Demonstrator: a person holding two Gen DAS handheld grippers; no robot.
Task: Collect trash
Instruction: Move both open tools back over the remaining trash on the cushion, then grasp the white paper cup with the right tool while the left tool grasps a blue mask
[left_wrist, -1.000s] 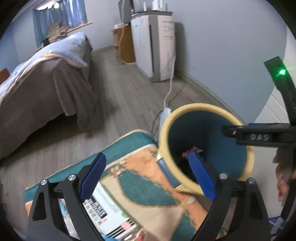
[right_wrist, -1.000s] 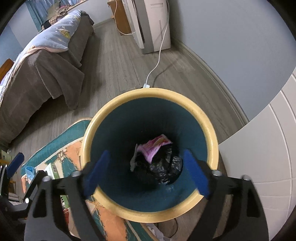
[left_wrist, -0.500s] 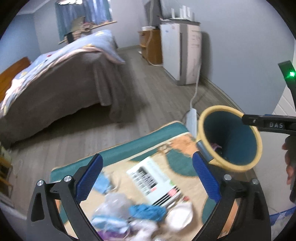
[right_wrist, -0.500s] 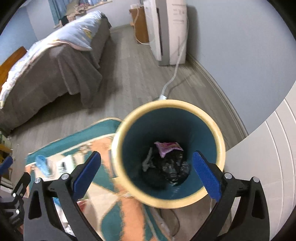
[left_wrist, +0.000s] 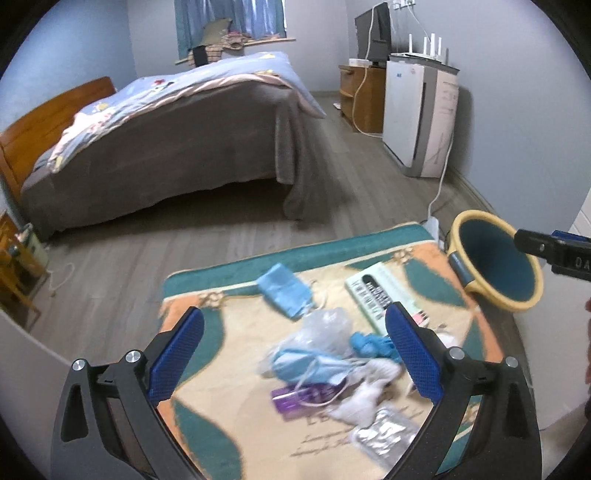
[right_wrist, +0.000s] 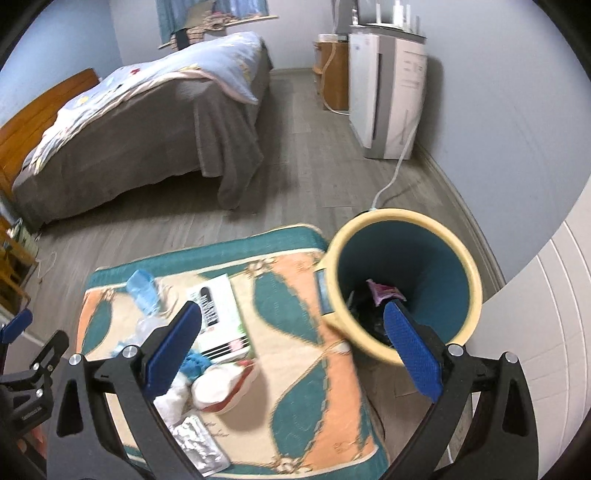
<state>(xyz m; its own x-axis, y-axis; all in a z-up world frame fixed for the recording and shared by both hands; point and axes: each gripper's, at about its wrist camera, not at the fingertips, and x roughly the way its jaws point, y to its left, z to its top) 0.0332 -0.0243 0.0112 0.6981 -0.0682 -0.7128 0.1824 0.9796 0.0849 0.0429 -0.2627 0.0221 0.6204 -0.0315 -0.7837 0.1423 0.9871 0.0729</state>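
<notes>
Rug (left_wrist: 229, 332): woven cloth, matt. Floor (left_wrist: 129, 258): wood-look planks, smooth. Bin (right_wrist: 424, 258): smooth plastic, slight sheen. Blister pack (right_wrist: 199, 439): shiny foil. Bed cover (left_wrist: 184, 158): soft matt fabric. Tool pads (left_wrist: 177, 354): textured blue rubber.

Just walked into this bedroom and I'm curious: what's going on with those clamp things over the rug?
A person is tidying up with a two-finger gripper in each hand. Both the left gripper and right gripper are open and empty. Litter such as a blue face mask, a white box and a foil blister pack lies on the rug; the bin beside it already holds some trash.
</notes>
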